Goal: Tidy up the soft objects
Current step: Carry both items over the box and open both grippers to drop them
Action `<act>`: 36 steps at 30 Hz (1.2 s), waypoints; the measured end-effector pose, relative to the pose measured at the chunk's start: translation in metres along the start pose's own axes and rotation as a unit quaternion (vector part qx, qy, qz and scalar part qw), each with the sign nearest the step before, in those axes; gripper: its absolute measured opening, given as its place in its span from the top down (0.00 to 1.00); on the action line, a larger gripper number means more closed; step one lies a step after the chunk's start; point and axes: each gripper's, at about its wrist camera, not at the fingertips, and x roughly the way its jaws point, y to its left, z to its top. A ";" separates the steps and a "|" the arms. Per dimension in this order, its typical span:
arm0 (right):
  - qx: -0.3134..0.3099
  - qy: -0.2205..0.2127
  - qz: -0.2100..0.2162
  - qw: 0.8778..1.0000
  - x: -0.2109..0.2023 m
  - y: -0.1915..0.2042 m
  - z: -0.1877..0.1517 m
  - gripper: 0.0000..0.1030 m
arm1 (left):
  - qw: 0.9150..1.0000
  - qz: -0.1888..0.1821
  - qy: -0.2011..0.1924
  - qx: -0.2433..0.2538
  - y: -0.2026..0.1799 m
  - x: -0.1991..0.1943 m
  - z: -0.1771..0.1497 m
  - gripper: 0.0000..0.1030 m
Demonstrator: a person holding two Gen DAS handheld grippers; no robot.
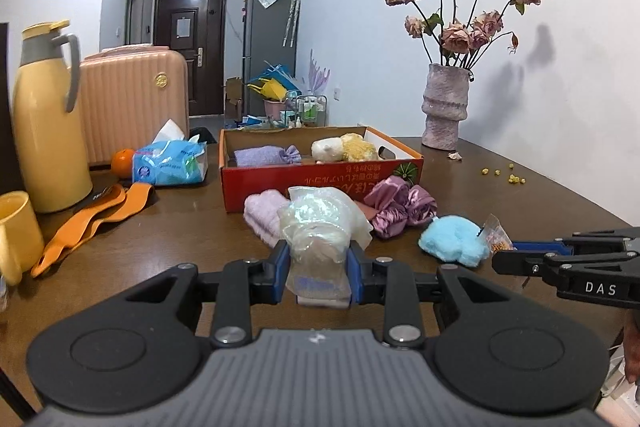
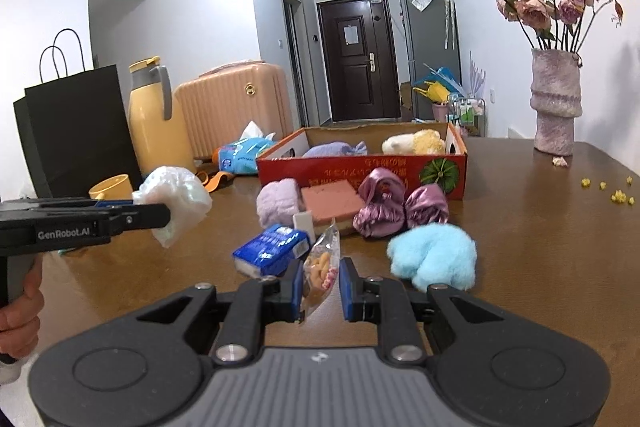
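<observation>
My left gripper (image 1: 318,269) is shut on a clear plastic bag of white soft stuff (image 1: 320,223), lifted above the table; from the right wrist view this bag (image 2: 176,199) hangs at the left. My right gripper (image 2: 320,285) is shut on a small clear snack packet (image 2: 320,267), also off the table. A red cardboard box (image 1: 320,175) behind holds a purple towel roll (image 1: 258,155) and white and yellow plush (image 1: 344,148). In front of the box lie a lilac towel (image 2: 278,205), a pink block (image 2: 330,202), purple satin pieces (image 2: 384,211), a blue fluffy piece (image 2: 434,259) and a blue tissue pack (image 2: 270,253).
On the left stand a yellow thermos (image 1: 48,119), a yellow mug (image 1: 16,235), a pink suitcase (image 1: 132,103), a blue tissue bag (image 1: 172,163), an orange (image 1: 122,163) and an orange strap (image 1: 92,223). A black paper bag (image 2: 76,131) is far left. A vase of dried roses (image 1: 444,107) stands back right.
</observation>
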 end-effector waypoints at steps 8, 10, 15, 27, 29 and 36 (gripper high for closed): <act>-0.046 -0.001 0.019 0.999 0.067 -0.027 0.070 0.82 | 0.998 -0.064 -0.005 -0.009 0.019 0.090 0.065 0.71; -0.065 0.010 0.019 0.998 0.101 -0.038 0.100 0.82 | 0.997 -0.072 0.005 -0.013 0.025 0.129 0.092 0.71; -0.081 0.053 0.010 0.995 0.203 -0.080 0.163 0.82 | 0.994 -0.069 0.074 -0.049 0.046 0.251 0.150 0.70; -0.098 0.209 -0.037 0.972 0.396 -0.128 0.201 0.81 | 0.977 -0.016 0.207 -0.056 0.066 0.448 0.162 0.55; -0.091 0.215 -0.049 0.971 0.404 -0.130 0.198 0.80 | 0.976 -0.025 0.211 -0.052 0.068 0.452 0.159 0.50; -0.090 0.194 -0.049 0.976 0.382 -0.127 0.207 0.78 | 0.982 -0.020 0.181 -0.039 0.064 0.420 0.172 0.38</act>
